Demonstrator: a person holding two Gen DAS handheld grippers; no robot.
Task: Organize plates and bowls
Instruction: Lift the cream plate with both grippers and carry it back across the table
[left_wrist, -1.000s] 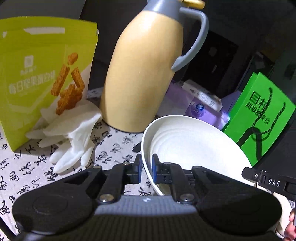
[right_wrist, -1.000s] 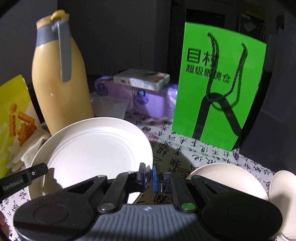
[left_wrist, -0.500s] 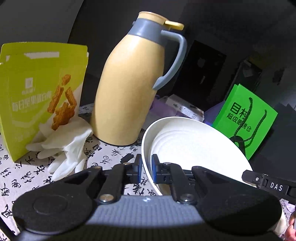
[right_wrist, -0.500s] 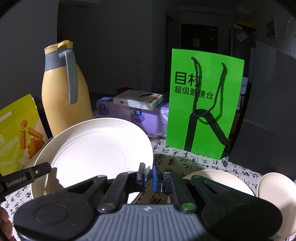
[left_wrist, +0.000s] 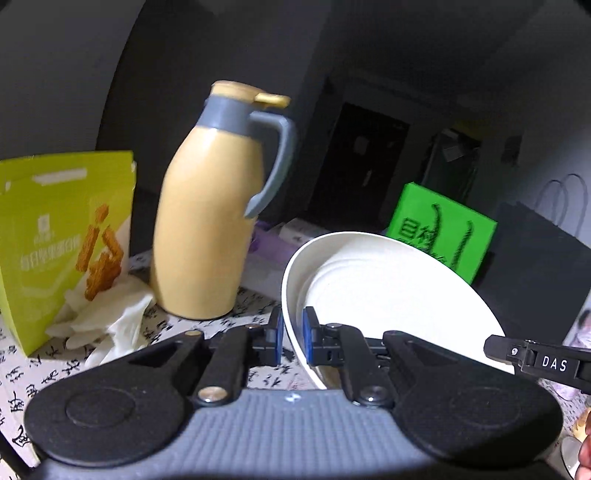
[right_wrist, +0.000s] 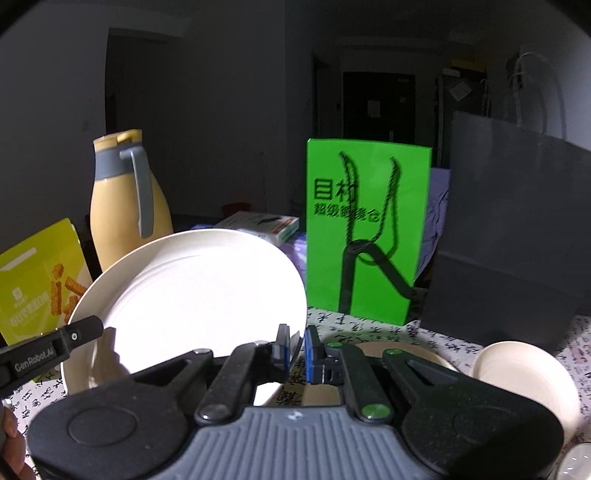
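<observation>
Our left tool (left_wrist: 290, 338) and right tool (right_wrist: 296, 347) each pinch opposite rims of the tilted white plate (right_wrist: 192, 295), raised at centre frame before the yellow thermos jug (left_wrist: 207, 236).

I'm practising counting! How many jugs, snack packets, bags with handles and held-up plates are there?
Jug: 1
Snack packet: 1
Bags with handles: 2, green bag and dark bag
Held-up plate: 1
Total: 5
</observation>
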